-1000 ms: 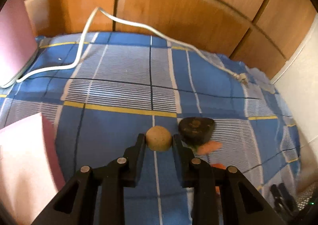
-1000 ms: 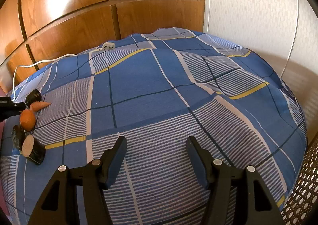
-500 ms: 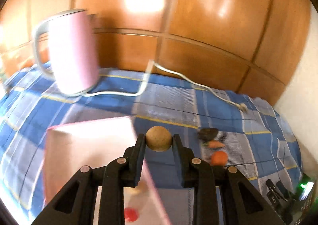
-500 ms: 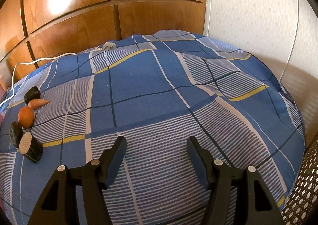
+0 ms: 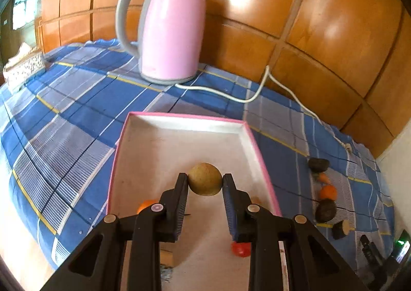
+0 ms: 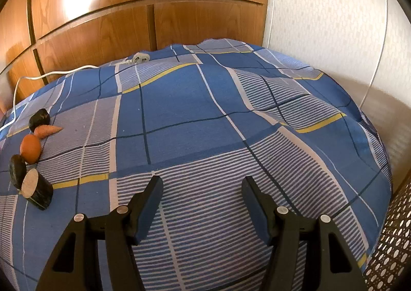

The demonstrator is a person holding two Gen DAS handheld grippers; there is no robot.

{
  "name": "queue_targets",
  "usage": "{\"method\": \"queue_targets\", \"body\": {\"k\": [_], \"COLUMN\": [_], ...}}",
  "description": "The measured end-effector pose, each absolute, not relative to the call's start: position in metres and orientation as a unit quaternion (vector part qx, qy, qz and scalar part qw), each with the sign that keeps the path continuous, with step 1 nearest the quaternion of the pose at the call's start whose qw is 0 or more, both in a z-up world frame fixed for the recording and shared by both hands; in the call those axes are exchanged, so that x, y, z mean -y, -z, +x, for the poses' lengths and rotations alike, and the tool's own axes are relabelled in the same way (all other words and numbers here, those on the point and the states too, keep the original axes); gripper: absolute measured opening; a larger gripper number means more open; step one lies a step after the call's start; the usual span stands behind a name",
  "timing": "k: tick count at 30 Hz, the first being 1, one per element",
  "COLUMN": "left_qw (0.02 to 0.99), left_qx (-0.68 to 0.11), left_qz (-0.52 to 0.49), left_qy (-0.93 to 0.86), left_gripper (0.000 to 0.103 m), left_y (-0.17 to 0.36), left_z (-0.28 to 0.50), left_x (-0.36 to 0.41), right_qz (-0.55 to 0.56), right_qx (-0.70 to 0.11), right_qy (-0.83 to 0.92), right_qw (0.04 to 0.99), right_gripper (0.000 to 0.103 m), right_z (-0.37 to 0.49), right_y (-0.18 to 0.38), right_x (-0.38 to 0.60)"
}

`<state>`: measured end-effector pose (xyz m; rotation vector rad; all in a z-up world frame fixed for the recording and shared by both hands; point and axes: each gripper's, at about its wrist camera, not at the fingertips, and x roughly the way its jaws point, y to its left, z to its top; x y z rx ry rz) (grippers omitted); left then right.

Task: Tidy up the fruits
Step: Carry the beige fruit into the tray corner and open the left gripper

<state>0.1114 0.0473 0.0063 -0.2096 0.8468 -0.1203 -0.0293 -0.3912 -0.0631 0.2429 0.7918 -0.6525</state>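
Two views split the scene. Only the left wrist shows the left gripper (image 5: 205,183) clamped on a tan round fruit (image 5: 205,179) above the pink-rimmed tray (image 5: 259,152), beyond it a kettle (image 5: 169,29). Only the right shows the right gripper (image 6: 202,188), half-wide and empty over the cloth (image 6: 205,116).

A round tan fruit (image 5: 205,179) hangs pinched above a pink-rimmed white box (image 5: 179,122), which holds an orange piece (image 5: 145,205) and a red one (image 5: 241,249). On the blue checked cloth (image 6: 179,101) lie a carrot (image 6: 47,130), an orange (image 6: 30,149) and three dark pieces in a row.
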Motion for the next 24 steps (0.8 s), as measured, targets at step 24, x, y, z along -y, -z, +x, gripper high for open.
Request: {"method": "queue_targets", "body": {"k": [24], "left_qw": [0.903], "left_qx": [-0.399], "left_qz": [-0.160], "left_qy": [-0.024], "left_gripper": [0.065], "left_y": [-0.005], "left_z": [0.130], "left_x": [-0.111], "right_qz": [0.110], "right_qx": [-0.381], "right_qy": [0.318], "right_qw": [0.862], "right_gripper": [0.066], "right_z": [-0.028], "right_y": [0.064], "right_x": [0.390]}}
